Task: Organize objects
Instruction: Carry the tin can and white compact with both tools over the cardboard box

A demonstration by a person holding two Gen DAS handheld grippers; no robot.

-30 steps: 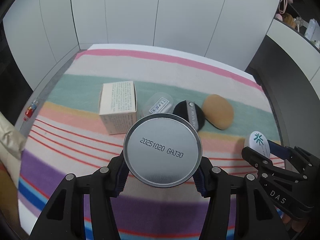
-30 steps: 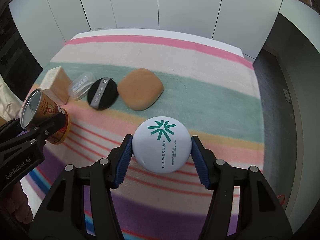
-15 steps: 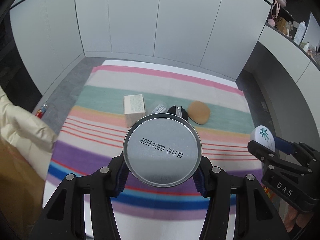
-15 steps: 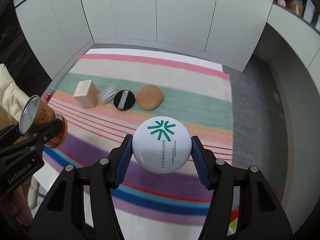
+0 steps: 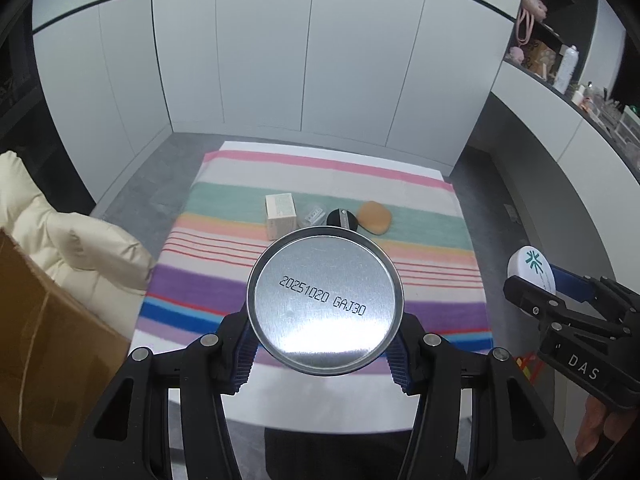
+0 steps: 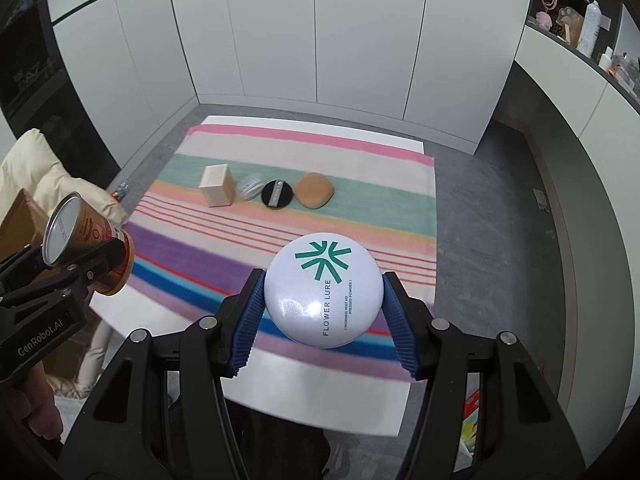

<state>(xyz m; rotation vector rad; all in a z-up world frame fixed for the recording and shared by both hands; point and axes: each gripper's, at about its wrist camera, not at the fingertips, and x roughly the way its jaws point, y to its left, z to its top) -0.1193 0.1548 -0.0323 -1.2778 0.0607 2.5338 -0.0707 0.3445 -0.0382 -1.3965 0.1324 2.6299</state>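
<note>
While raised above the cloth, left gripper (image 5: pixel 324 346) clamps can (image 5: pixel 325 302), right gripper (image 6: pixel 322 318) clamps compact (image 6: pixel 323 289).

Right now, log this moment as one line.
left gripper: shut on can | right gripper: shut on powder compact | both above striped cloth

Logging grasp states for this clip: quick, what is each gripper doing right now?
Left gripper: closed on the can.
Right gripper: closed on the white powder compact.
</note>
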